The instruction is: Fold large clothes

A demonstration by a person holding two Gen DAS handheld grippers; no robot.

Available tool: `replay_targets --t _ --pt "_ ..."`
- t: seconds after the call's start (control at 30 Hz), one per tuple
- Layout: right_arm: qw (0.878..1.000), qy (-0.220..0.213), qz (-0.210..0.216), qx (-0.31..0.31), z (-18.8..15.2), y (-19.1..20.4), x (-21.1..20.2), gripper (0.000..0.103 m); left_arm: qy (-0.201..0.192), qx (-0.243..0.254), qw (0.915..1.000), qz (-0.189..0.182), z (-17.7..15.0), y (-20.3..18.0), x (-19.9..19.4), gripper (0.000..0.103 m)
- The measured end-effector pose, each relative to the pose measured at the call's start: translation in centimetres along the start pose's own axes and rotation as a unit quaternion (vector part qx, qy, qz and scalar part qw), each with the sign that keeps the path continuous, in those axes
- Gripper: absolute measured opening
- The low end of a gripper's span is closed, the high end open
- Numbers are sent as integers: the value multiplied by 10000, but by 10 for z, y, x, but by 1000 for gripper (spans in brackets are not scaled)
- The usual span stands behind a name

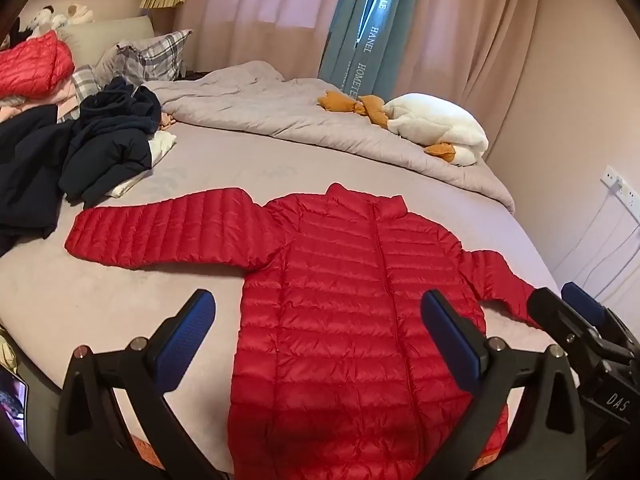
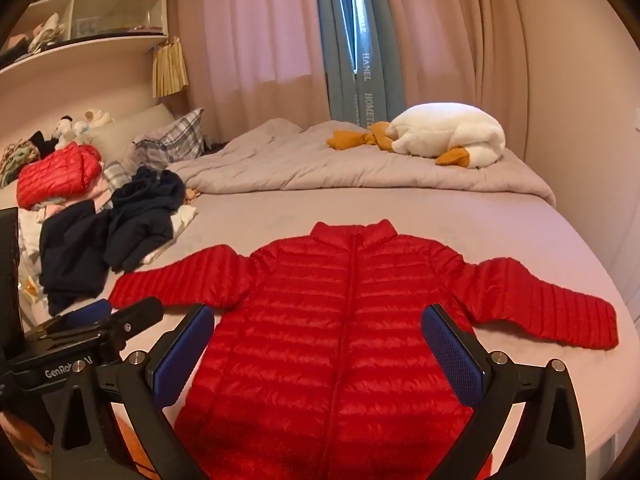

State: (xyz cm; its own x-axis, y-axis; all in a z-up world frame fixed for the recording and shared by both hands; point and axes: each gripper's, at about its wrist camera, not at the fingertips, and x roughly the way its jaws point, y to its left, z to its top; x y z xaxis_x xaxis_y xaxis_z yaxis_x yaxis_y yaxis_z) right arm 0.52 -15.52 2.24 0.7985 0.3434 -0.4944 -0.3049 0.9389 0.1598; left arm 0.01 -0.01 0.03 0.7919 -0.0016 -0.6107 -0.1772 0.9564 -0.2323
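Grey bedsheet (image 2: 280,216): covers bed, rumpled grey quilt (image 2: 320,160) at far side.
Curtains: pink (image 2: 260,40); teal panel (image 2: 366,80) reads "HOMETE…".
Jacket: red quilted puffer jacket (image 2: 340,320), flat on sheet, sleeves spread.
Left gripper (image 1: 320,340): fingers wide apart, holding nothing.
Right gripper (image 2: 320,344): same; left unit's label reads "GenRob…".

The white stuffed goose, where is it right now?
The stuffed goose lies at the far right of the bed on the rumpled grey quilt, beyond the red jacket, near the curtains.
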Motion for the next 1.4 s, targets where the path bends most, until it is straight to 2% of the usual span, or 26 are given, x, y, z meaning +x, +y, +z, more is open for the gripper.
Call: replay_targets --t 0.2,0.23,0.53,0.67,1.0,1.2,1.4 --pt "9999 6 -53 92 -4 -6 -1 103 -45 58 10000 -16 1 -14 -3 103" --pt "9999 10 -57 102 -4 -7 -2 103 -61 52 10000 -48 0 -6 -4 103" --pt "9997 -22 -119 193 -3 -10 -7 103 -152 150 9998 -33 2 -14 -8 103" --pt "9997 -22 -124 193 -3 -11 -7 103 -126 7 9998 -149 3 -12 -11 103" --pt "9997 12 -61 224 -2 -14 -5 103 -170 -128 9996 -171 7 -6 -13 103" --pt "9997 -8 -19 247 -1 -13 -5 103 -299 -259 9988 -297 9 -3 -15 103" --pt "9997 1 -49 227 -1 -11 -4 103 -513 -110 9983 -255 8 0 -17 103"
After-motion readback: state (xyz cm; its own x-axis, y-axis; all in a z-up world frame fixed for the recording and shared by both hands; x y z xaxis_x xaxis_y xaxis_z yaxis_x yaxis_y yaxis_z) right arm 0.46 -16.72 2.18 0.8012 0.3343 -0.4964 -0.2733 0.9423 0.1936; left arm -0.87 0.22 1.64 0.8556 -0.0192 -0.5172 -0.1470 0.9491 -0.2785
